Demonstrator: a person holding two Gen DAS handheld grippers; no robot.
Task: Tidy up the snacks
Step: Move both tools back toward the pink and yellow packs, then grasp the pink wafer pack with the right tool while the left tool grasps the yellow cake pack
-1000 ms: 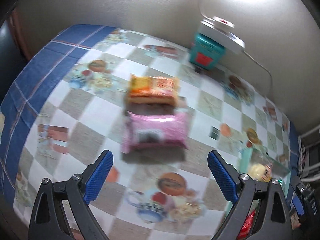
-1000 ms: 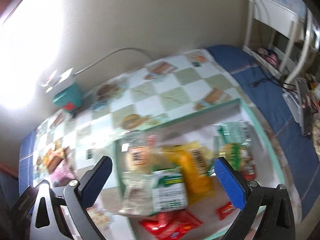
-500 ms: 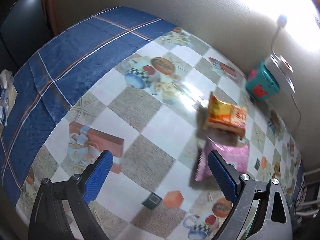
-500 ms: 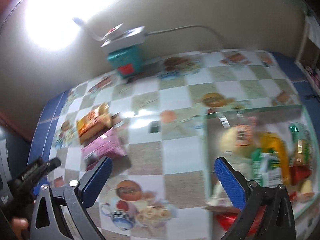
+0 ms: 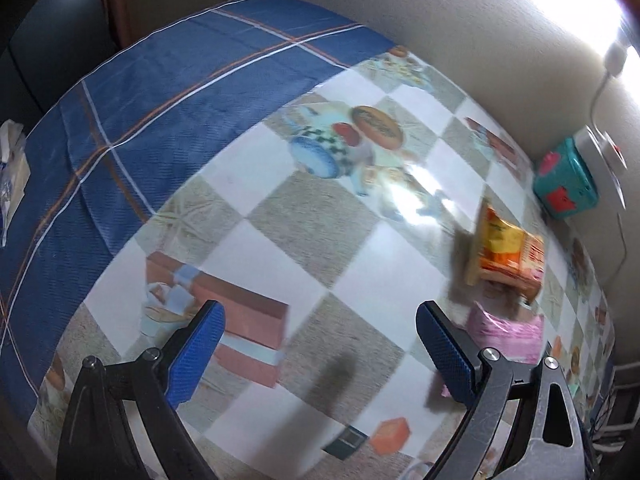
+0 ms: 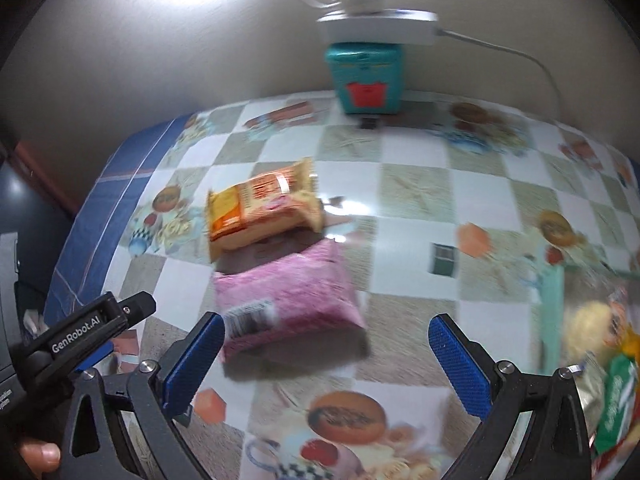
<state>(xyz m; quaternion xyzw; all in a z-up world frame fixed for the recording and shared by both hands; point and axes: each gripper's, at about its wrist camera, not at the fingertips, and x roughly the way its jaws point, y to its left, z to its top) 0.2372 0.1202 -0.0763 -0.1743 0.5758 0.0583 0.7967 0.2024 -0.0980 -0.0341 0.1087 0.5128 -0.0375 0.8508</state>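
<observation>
An orange snack packet (image 6: 262,204) and a pink snack packet (image 6: 290,300) lie side by side on the patterned tablecloth. My right gripper (image 6: 326,336) is open and empty, just in front of the pink packet. A green-rimmed tray (image 6: 552,300) with several snack packets (image 6: 612,356) sits at the right edge. My left gripper (image 5: 320,324) is open and empty over bare tablecloth; the orange packet (image 5: 508,250) and pink packet (image 5: 508,334) lie to its right.
A teal box (image 6: 366,78) with a white power strip (image 6: 378,24) on top stands against the back wall. The blue border of the cloth (image 5: 160,120) marks the table's left end. The left gripper's body (image 6: 80,332) shows at the right view's lower left.
The right gripper swung left from the tray to the pink and orange packets. The left gripper swung left, so both packets slid to its right edge.
</observation>
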